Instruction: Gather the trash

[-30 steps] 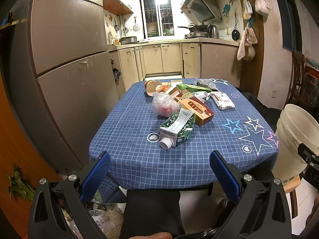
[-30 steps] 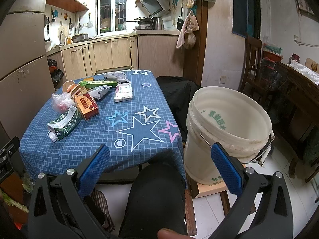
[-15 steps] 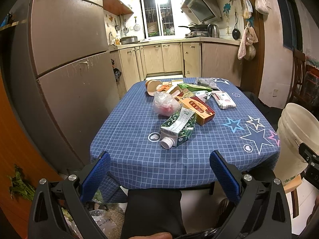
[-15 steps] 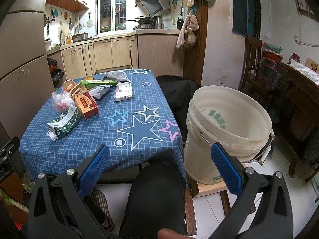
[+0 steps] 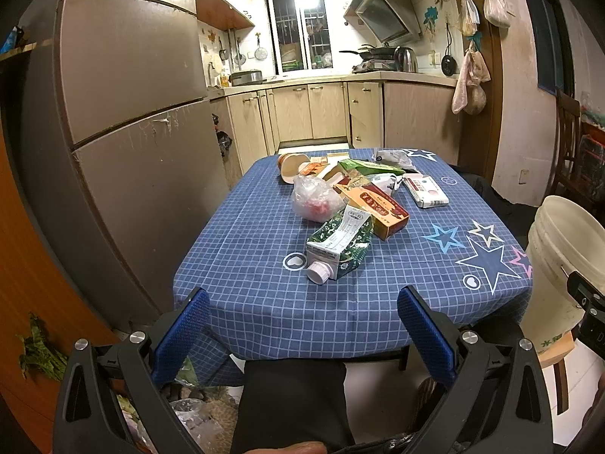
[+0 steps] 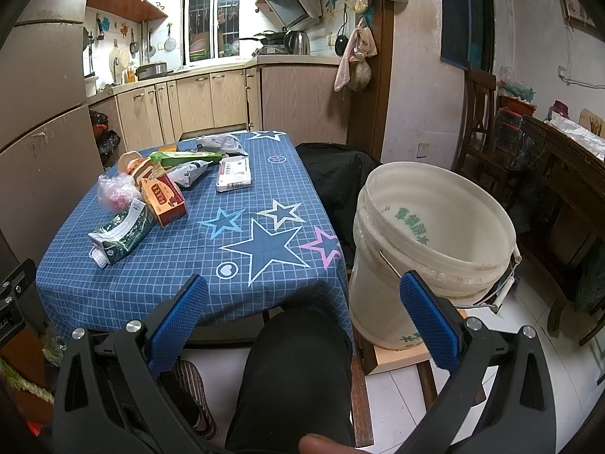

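Trash sits bunched on the far-left part of the worktop (image 5: 264, 287): green carton (image 5: 340, 244) nearest, orange box (image 5: 372, 204) and a plastic bag (image 5: 314, 200) just behind, more wrappers beyond. White bucket (image 6: 431, 249) waits off the worktop's right edge on a low stool, prob. so stuff drops straight in. Left tongs (image 5: 302, 336) wide apart, empty, short of the worktop edge. Right tongs (image 6: 304, 321) also wide apart, holding nothing, bucket just beside.
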